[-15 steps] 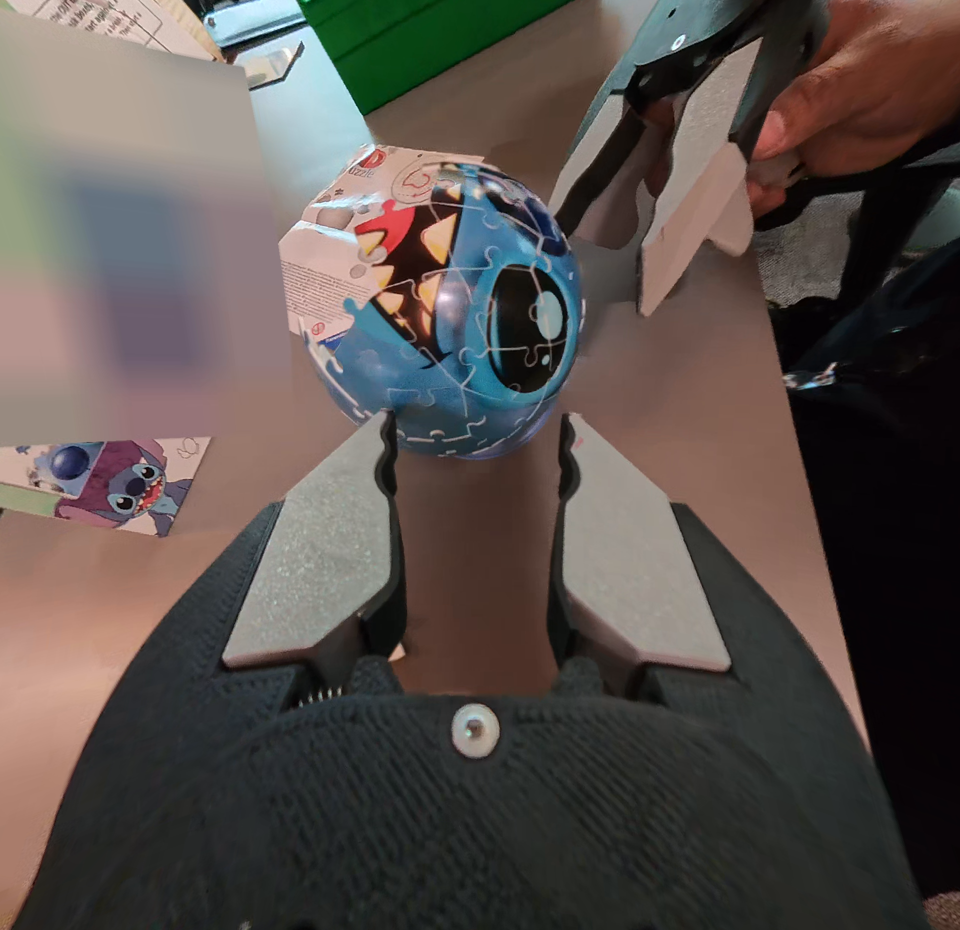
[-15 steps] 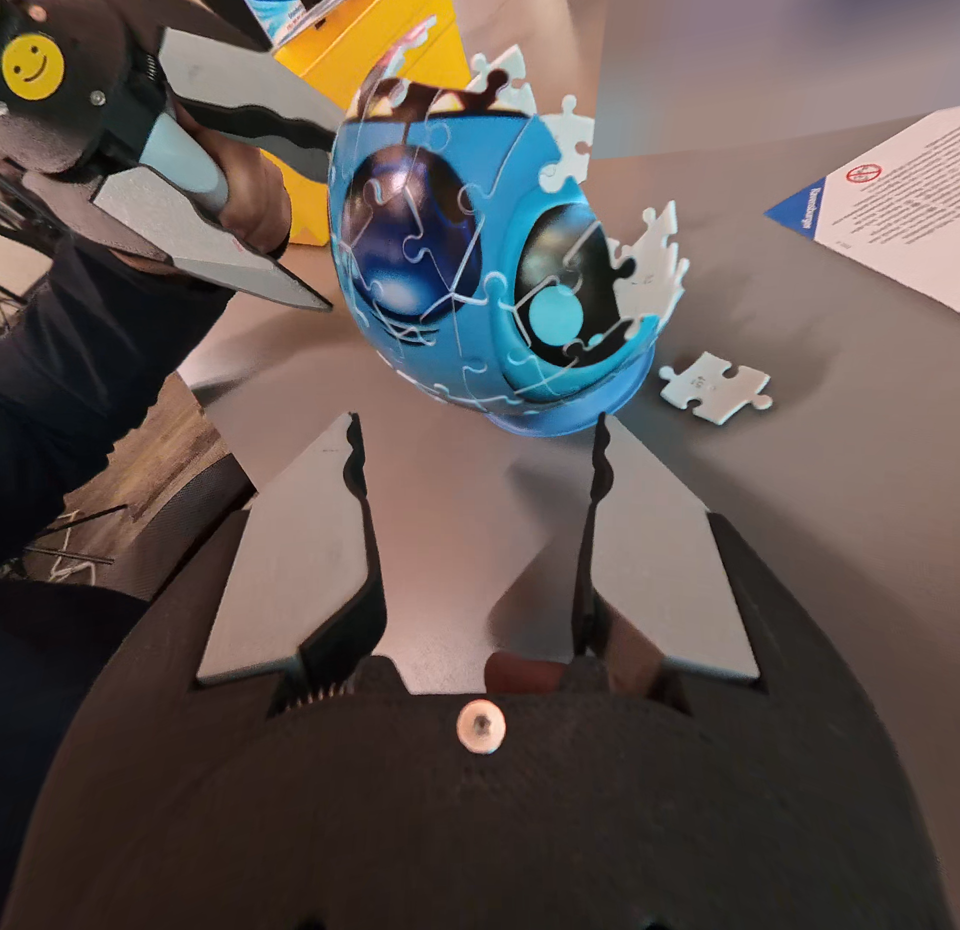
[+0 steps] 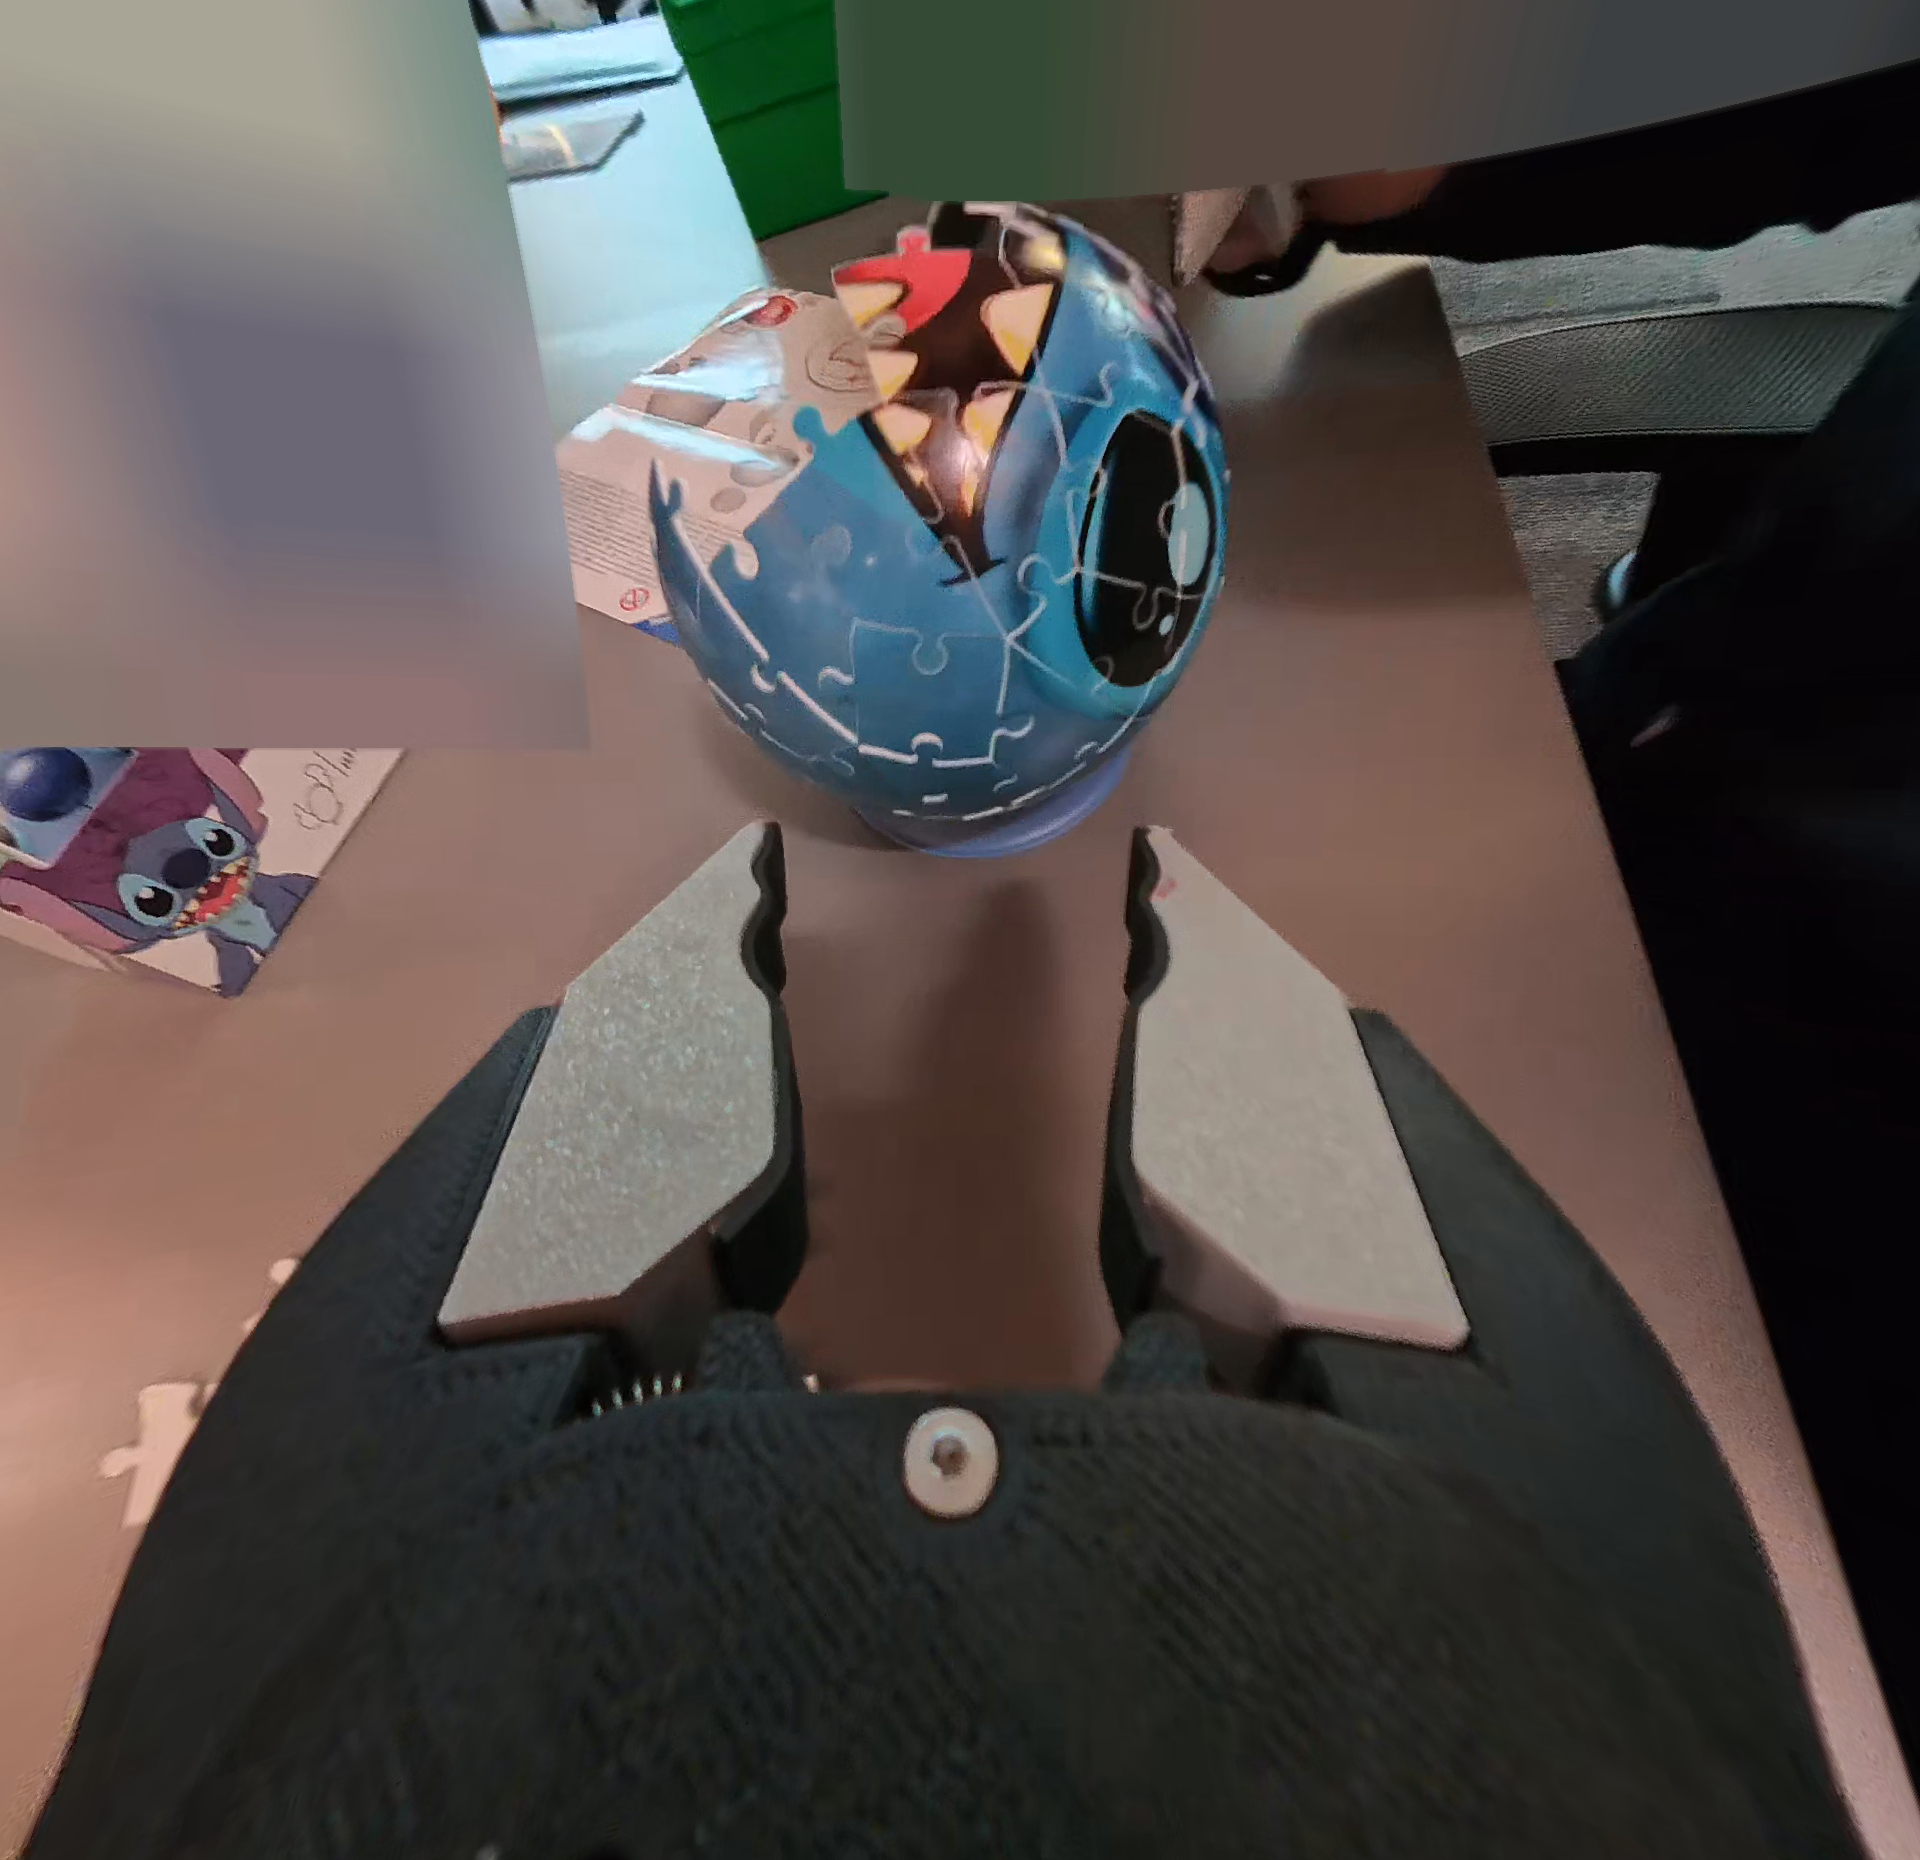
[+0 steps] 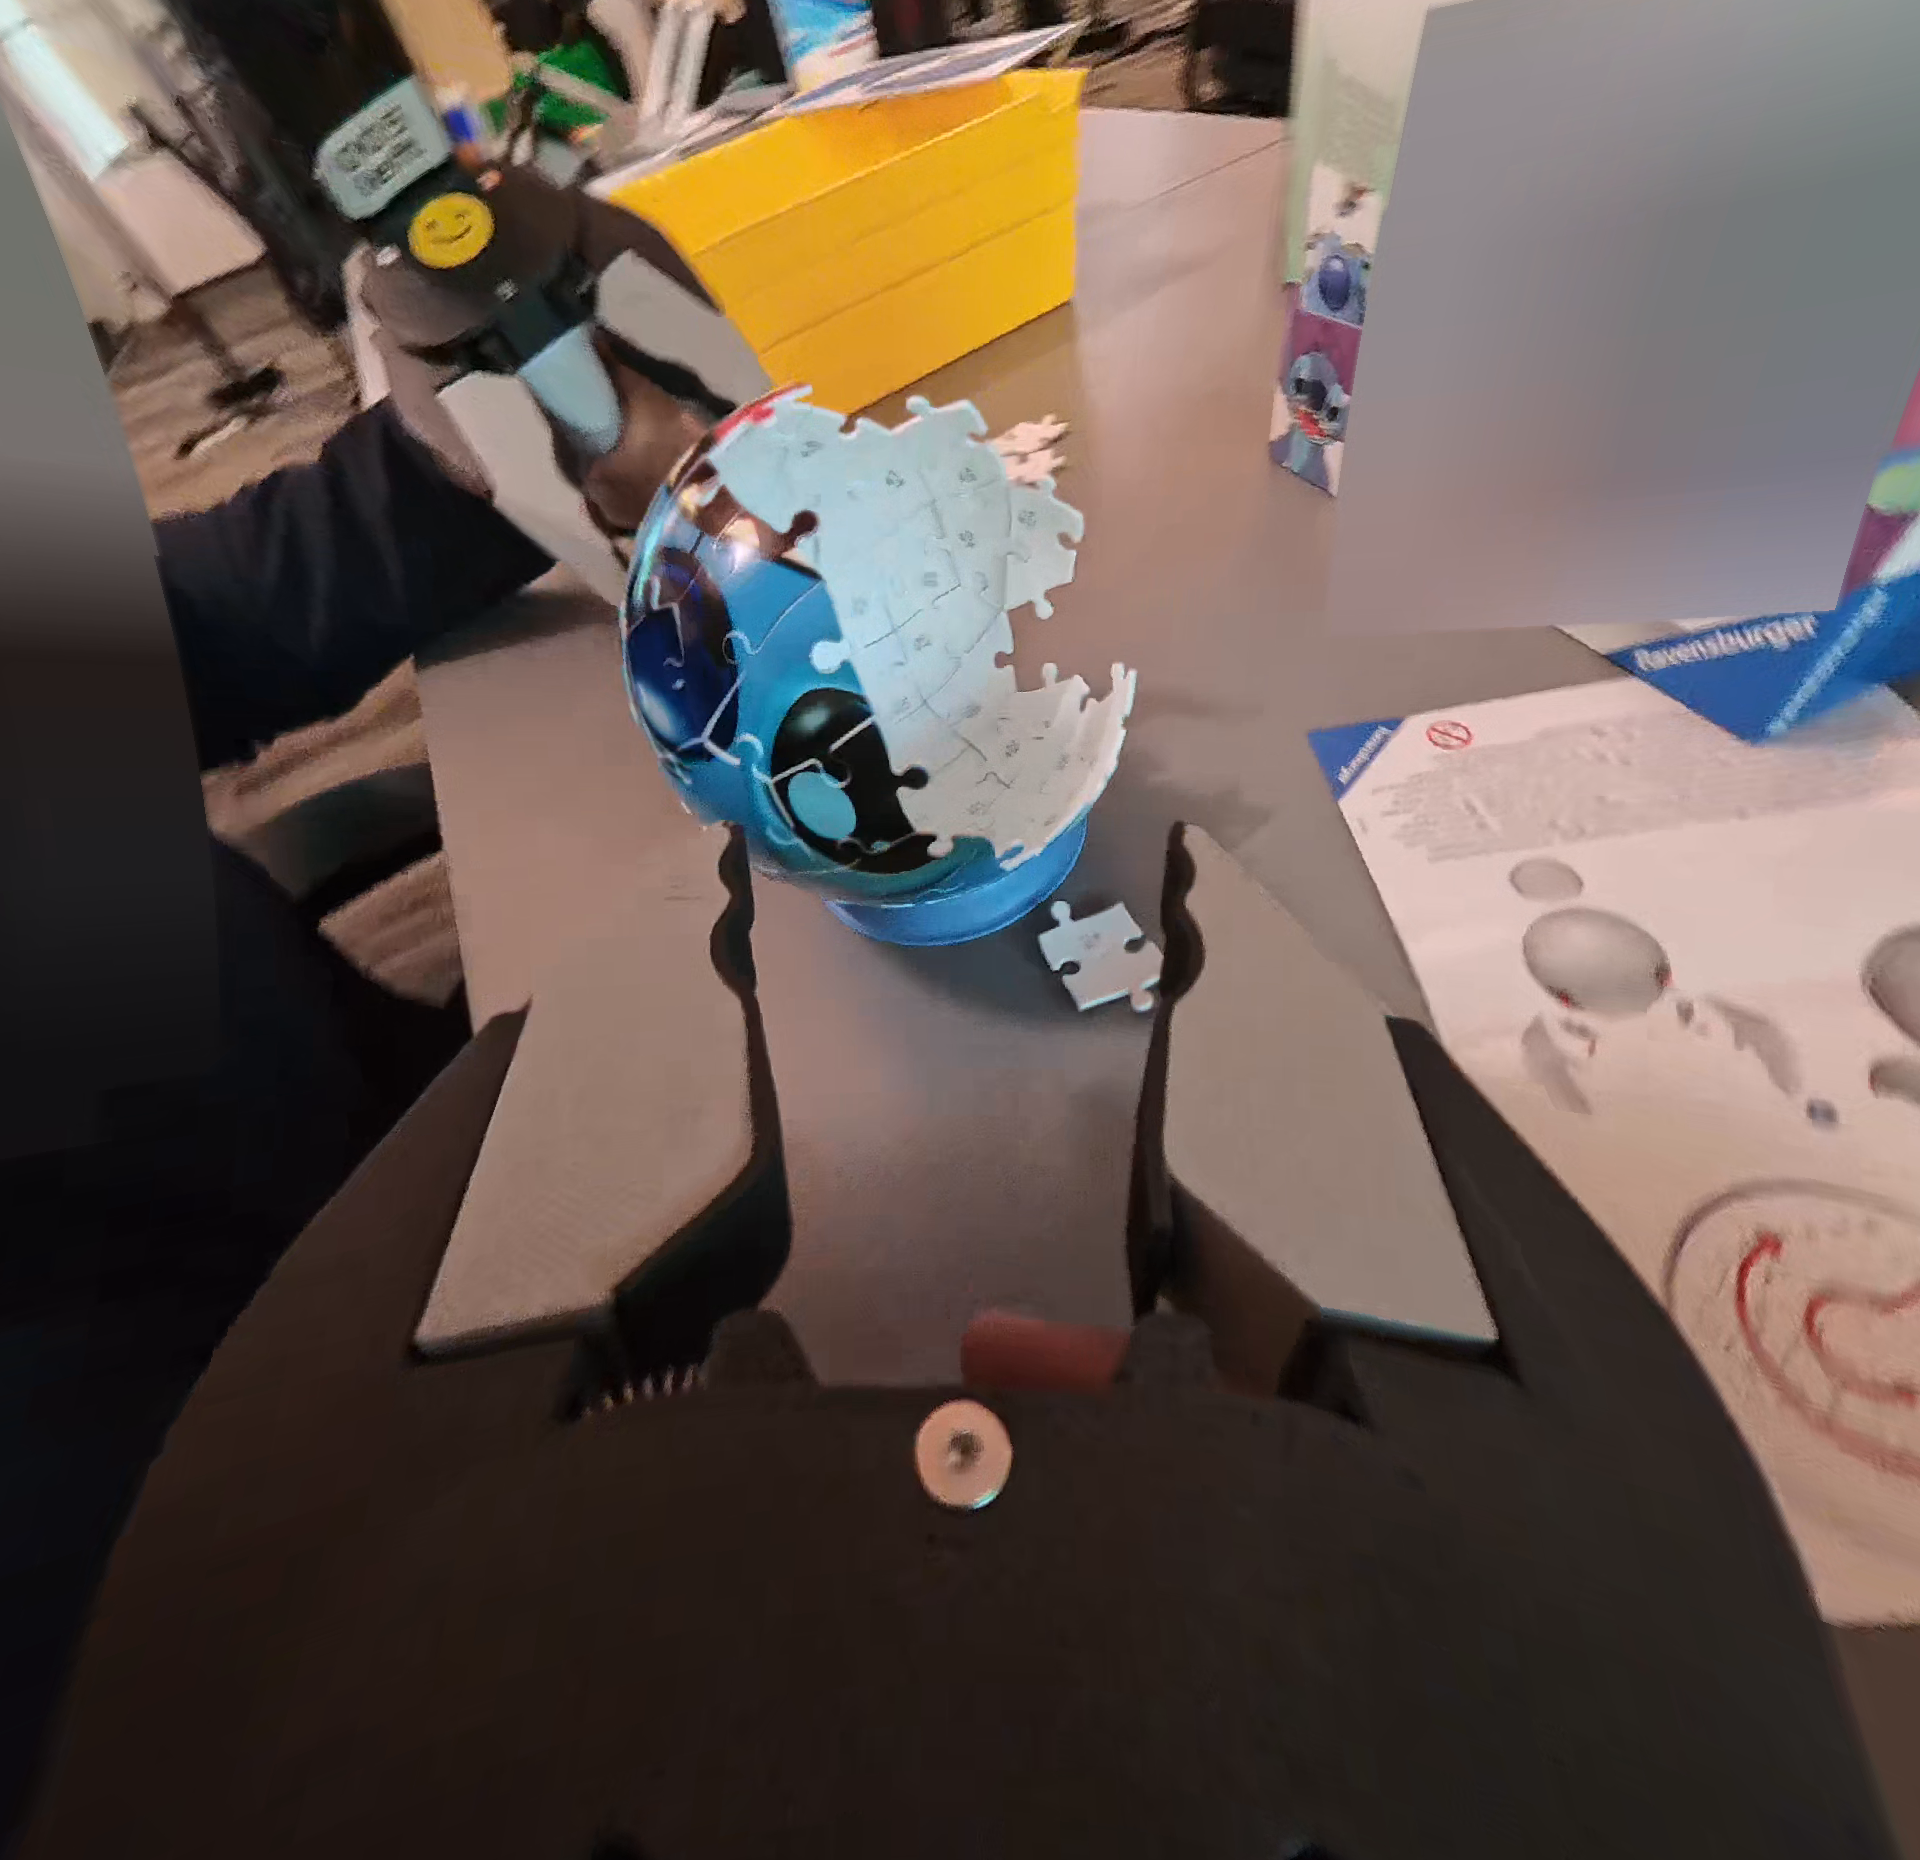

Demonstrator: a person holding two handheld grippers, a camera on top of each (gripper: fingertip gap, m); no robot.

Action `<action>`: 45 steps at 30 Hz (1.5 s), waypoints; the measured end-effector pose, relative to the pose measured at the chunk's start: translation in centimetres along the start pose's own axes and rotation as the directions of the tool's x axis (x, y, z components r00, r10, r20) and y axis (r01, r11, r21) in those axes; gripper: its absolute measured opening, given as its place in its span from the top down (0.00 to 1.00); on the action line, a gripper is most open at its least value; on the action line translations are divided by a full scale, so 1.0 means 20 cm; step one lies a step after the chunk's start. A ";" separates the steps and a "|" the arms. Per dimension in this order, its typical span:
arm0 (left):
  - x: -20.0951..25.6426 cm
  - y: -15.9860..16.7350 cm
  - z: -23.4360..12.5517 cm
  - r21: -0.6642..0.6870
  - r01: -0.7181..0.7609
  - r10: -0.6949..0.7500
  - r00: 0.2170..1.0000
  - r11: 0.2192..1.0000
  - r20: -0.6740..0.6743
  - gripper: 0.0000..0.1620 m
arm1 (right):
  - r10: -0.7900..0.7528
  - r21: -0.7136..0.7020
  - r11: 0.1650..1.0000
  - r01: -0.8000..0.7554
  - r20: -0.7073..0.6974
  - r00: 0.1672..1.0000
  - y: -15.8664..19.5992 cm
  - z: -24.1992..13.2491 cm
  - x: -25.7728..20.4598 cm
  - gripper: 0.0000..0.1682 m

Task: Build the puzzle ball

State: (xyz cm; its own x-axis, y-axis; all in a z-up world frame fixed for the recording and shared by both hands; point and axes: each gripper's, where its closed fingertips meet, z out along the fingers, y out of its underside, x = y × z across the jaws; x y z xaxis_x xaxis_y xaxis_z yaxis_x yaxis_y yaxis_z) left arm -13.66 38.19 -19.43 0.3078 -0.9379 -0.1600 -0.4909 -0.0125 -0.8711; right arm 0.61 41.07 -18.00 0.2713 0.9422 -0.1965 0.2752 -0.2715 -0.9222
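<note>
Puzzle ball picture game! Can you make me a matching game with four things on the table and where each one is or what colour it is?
Things:
1. ball
2. loose piece
3. bin
4. right tongs

Descriptions:
A. yellow, at the far end of the table
B. open, holding nothing
C. white side up, flat beside the blue stand
D. half built, one side open, on a blue stand

Pairs: 1-D, 2-C, 3-A, 4-B
</note>
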 end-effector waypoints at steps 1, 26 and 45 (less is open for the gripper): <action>0.00 0.01 0.01 0.002 0.012 -0.012 1.000 1.000 -0.008 0.60 | -0.037 -0.015 0.999 0.037 0.020 0.999 0.00 0.01 0.02 0.55; 0.06 0.04 0.10 0.036 0.212 -0.193 0.937 0.977 -0.291 0.62 | -0.143 -0.034 0.986 0.162 0.317 0.938 0.02 0.11 0.24 0.59; 0.10 0.15 0.13 -0.091 0.088 -0.109 0.963 0.992 -0.248 0.64 | -0.094 0.002 0.995 0.095 0.189 0.978 -0.04 0.10 0.40 0.74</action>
State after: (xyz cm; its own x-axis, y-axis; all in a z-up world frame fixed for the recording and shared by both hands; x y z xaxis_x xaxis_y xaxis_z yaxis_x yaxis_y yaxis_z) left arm -12.43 37.18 -23.51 0.1472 -0.9875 0.0560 -0.5341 -0.1270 -0.8358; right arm 0.75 49.23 -19.55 0.0652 0.9836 -0.1683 0.2977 -0.1801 -0.9375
